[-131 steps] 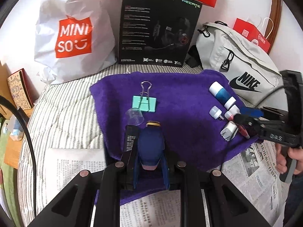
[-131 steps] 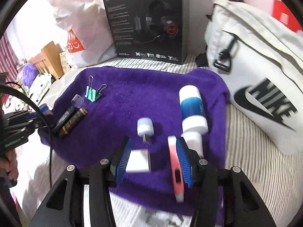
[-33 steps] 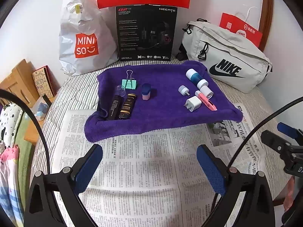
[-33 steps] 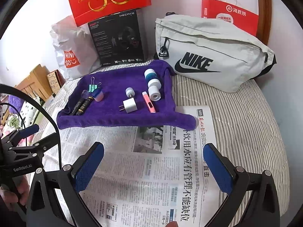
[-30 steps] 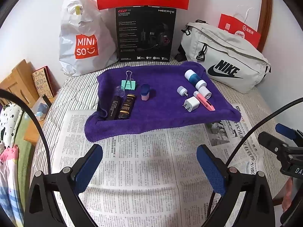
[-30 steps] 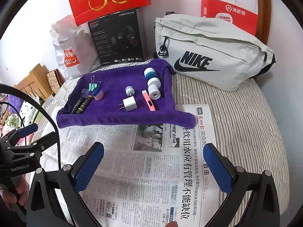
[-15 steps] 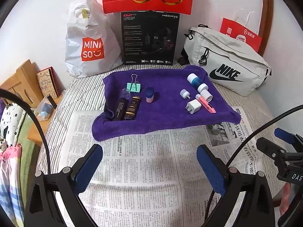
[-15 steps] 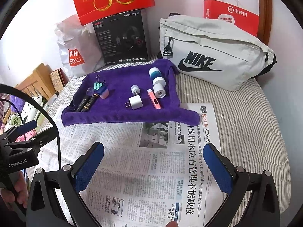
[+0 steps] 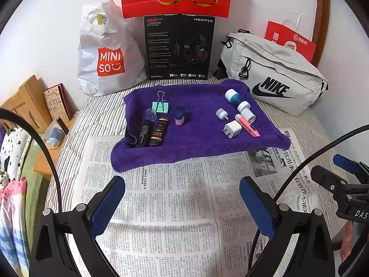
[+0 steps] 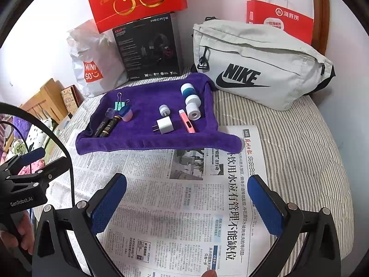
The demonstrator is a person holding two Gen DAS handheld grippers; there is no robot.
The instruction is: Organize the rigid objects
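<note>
both tools are held back over the newspaper, well apart from the purple towel. the left gripper is seen with its jaws spread wide and nothing between them; the right gripper is likewise spread wide and empty.

the task's items are found laid out on the towel in two groups. on the left side, a teal binder clip, a clear cap, two dark tubes lying side by side, and a small blue-and-pink container are placed near one another. on the right side, a blue-and-white bottle, a white roll, a small white cap, a white charger plug and a pink pen-like item are gathered, the pink item just beside the plug.

the sorting step is judged to be finished or nearly so, since nothing is held and no item lies loose on the newspaper. if a further move is called for, a forward reach to the towel is required, with the jaws narrowed before any small item is taken. a headset box and a grey nike bag are stood behind the towel.
</note>
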